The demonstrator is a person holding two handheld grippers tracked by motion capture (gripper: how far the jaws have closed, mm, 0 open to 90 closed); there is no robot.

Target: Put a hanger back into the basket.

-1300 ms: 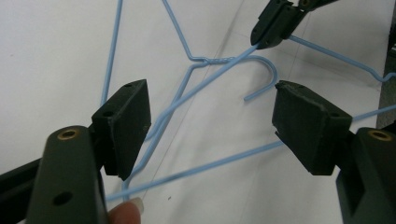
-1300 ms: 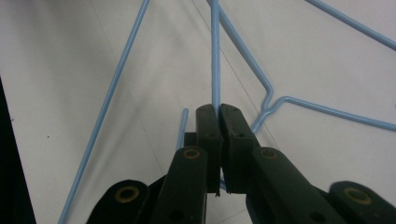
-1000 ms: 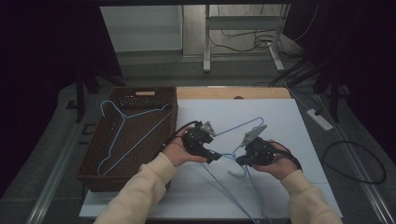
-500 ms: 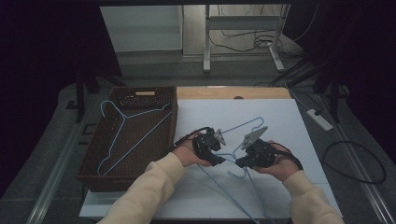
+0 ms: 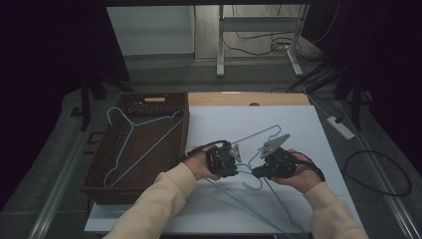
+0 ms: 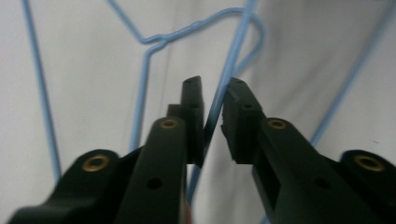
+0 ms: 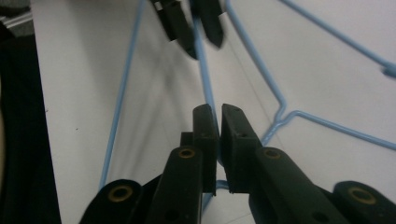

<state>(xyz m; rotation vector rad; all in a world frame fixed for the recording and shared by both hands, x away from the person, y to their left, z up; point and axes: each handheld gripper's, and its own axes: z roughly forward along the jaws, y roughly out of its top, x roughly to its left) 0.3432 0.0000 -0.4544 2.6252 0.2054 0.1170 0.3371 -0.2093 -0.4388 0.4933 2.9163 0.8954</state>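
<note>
Blue wire hangers (image 5: 249,137) lie overlapped on the white table (image 5: 298,124). My right gripper (image 5: 255,173) is shut on one thin wire (image 7: 205,79) of a hanger, which runs straight out between its jaws (image 7: 218,109). My left gripper (image 5: 240,169) faces it from the left, a few centimetres away. Its jaws (image 6: 215,86) stand open with the same kind of blue wire (image 6: 229,70) passing through the gap, not clamped. The left gripper's tips (image 7: 191,23) straddle the wire farther along in the right gripper view.
A brown wicker basket (image 5: 99,149) stands at the table's left with another blue hanger (image 5: 144,153) lying across it. A wooden strip (image 5: 249,98) borders the table's far edge. On the floor to the right are a white power strip (image 5: 341,127) and a looped cable (image 5: 378,174).
My left gripper has moved right, from beside the hanger to over its wire, close to the right gripper. The right gripper has stayed in place, holding the wire.
</note>
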